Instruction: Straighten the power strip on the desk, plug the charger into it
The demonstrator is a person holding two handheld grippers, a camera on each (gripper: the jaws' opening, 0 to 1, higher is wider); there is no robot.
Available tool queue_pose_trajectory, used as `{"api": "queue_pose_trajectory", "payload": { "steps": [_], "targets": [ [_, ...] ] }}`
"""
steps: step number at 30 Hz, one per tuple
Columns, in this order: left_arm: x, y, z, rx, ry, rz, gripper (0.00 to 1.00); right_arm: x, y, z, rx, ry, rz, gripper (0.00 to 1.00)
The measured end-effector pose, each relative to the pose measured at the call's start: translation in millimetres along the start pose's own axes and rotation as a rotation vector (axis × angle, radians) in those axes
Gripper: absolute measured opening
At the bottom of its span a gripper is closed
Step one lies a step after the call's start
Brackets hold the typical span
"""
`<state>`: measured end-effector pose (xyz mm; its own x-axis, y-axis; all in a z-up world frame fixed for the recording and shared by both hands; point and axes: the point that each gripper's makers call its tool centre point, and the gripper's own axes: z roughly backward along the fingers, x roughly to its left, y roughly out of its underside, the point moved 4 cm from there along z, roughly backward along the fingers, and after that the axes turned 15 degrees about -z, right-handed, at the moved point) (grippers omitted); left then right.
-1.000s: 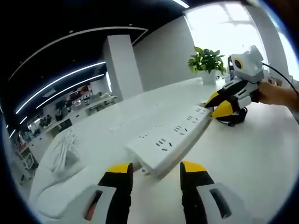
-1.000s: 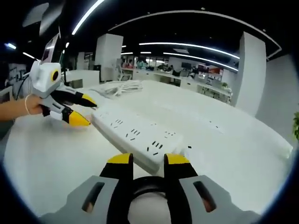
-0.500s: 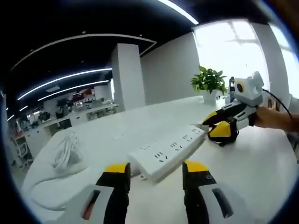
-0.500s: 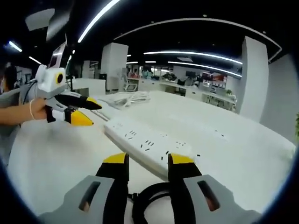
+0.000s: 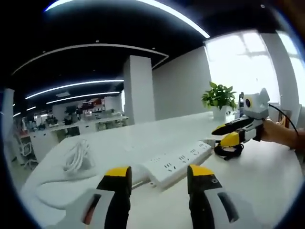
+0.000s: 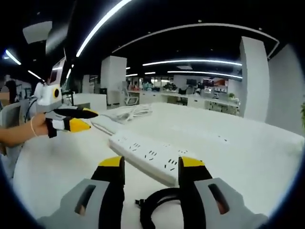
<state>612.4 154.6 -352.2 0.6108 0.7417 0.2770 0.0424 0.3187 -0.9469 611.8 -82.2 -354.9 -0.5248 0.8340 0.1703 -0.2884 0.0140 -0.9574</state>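
Observation:
A long white power strip [image 5: 178, 161] lies flat on the white desk [image 5: 257, 186], just beyond my left gripper [image 5: 159, 174], which is open with nothing between its jaws. The strip [image 6: 147, 155] also runs away to the left in the right gripper view, past my open and empty right gripper [image 6: 151, 164]. A black coiled cable [image 6: 155, 212] lies on the desk under the right gripper's jaws. It lies at the strip's far end as a black coil [image 5: 228, 150], below the right gripper [image 5: 231, 134]. The left gripper [image 6: 71, 119] hovers off the strip's other end.
A bundle of white cable [image 5: 76, 157] lies at the desk's left side; this bundle [image 6: 126, 113] sits behind the strip in the right gripper view. A potted plant [image 5: 219, 98] stands at the far desk edge. A hand [image 6: 19, 131] holds the left gripper. Office desks fill the background.
Both grippers have drawn back and up from the ends of the power strip. The strip now lies free on the desk between them.

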Motion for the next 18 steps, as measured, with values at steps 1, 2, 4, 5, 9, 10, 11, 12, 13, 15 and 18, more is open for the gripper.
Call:
{"api": "queue_pose_trajectory", "payload": {
  "steps": [1, 2, 4, 5, 9, 10, 11, 12, 13, 15, 18],
  "targets": [
    [0.0, -0.7, 2, -0.007, -0.001, 0.0, 0.48, 0, 0.4, 1, -0.001, -0.004, -0.001, 0.46],
    [-0.3, -1.6, 3, -0.014, 0.0, 0.004, 0.49, 0, 0.3, 2, -0.003, -0.005, -0.005, 0.47],
    [-0.9, -3.3, 5, -0.027, 0.0, 0.014, 0.5, 0, -0.1, 2, -0.007, -0.006, -0.007, 0.48],
    [-1.4, -4.0, 5, -0.032, 0.001, 0.015, 0.5, 1, 0.0, 3, -0.006, -0.007, -0.007, 0.5],
    [-4.0, -6.1, 4, -0.047, 0.009, 0.02, 0.54, 1, -3.2, 6, -0.022, -0.01, -0.01, 0.5],
    [-5.4, -6.6, 4, -0.054, 0.015, 0.029, 0.55, 1, -4.0, 6, -0.026, -0.011, -0.007, 0.5],
    [-6.6, -7.0, 3, -0.064, 0.017, 0.037, 0.55, 1, -4.7, 7, -0.03, -0.01, -0.005, 0.5],
    [-7.7, -6.8, 2, -0.068, 0.021, 0.041, 0.55, 0, -5.2, 7, -0.033, -0.009, -0.004, 0.5],
    [-9.1, -6.1, 1, -0.069, 0.024, 0.042, 0.55, 1, -5.5, 9, -0.038, -0.007, -0.004, 0.5],
    [-10.6, -4.1, 0, -0.071, 0.025, 0.039, 0.55, 0, -6.4, 11, -0.042, -0.01, -0.004, 0.5],
    [-12.6, 0.0, -1, -0.078, 0.028, 0.048, 0.55, -1, -7.7, 13, -0.049, -0.011, -0.004, 0.5]
  ]
}}
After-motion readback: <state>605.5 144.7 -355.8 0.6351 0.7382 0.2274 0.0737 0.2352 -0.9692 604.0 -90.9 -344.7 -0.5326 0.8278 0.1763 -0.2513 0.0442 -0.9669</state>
